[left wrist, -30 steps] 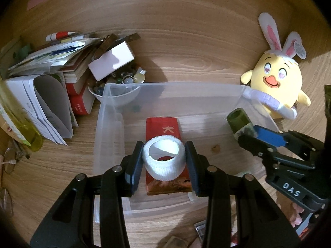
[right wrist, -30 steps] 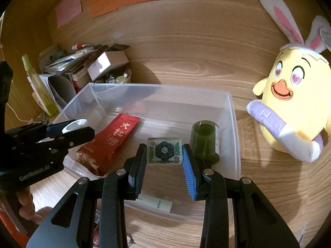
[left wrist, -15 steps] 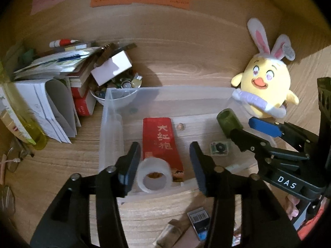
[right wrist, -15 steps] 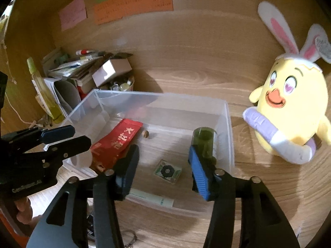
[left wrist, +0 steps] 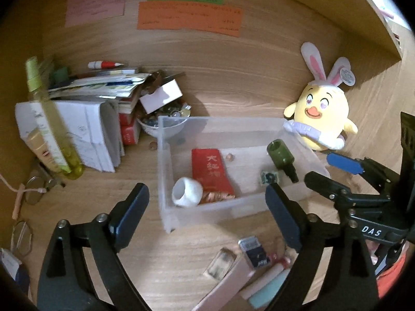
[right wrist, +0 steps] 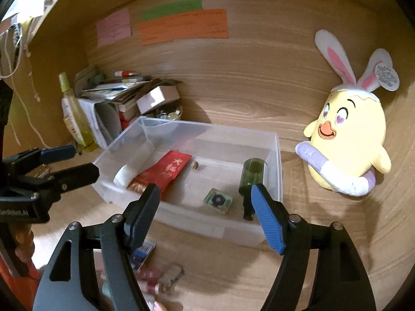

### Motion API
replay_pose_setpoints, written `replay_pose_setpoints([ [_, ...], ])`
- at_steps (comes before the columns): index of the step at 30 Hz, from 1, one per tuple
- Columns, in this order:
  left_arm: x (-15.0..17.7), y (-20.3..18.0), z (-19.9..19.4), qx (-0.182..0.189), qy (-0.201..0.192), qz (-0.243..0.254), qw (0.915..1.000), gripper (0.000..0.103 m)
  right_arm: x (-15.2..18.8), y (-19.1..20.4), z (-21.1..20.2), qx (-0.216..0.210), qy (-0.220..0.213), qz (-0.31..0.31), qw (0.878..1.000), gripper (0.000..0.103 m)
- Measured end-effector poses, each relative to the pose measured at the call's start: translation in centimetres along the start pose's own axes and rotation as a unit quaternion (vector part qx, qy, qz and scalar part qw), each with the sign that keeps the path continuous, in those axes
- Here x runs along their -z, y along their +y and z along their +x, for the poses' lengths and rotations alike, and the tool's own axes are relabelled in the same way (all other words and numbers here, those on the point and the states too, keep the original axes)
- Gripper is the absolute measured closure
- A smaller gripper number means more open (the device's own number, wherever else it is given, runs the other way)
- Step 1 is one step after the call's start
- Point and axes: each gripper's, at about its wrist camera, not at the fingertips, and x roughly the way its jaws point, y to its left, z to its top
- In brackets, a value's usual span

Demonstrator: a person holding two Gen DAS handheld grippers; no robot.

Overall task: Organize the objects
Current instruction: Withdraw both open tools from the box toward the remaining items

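partly blurred clutter (left wrist: 249, 272) below clear bin (left wrist: 166, 181); both left gripper (left wrist: 207, 207) and right gripper (right wrist: 205, 215) opening, empty; white roll (left wrist: 187, 191), small tile (right wrist: 218, 201) inside bin.

You can read "DAS" in white on the right hand-held gripper (left wrist: 337, 173), gold Chinese characters "大红袍" on the red packet (left wrist: 210, 171). Wall notes (left wrist: 189, 18): handwriting too blurred to read.

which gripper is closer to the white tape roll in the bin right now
Left. The left gripper hovers just in front of the white tape roll; the right gripper is across the bin, by the green bottle.
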Motion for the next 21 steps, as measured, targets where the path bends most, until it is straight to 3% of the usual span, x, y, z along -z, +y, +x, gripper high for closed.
replay_pose_setpoints([
  [9, 3.4, 1.2, -0.8, 0.006, 0.032, -0.011, 0.9994, 0.011, 3.3, 1.1, -1.4, -0.008, 0.017, 0.001, 1.000, 0.032],
  [15, 5.4, 1.3, -0.5, -0.016, 0.046, 0.004, 0.9988, 0.011, 6.5, 1.6, -2.0, -0.013, 0.042, 0.006, 0.999, 0.032],
  [21, 6.6, 0.9, -0.6, -0.011, 0.052, 0.028, 0.9982, 0.013, 9.4, 1.3, -2.4, -0.010, 0.069, 0.008, 0.998, 0.032],
])
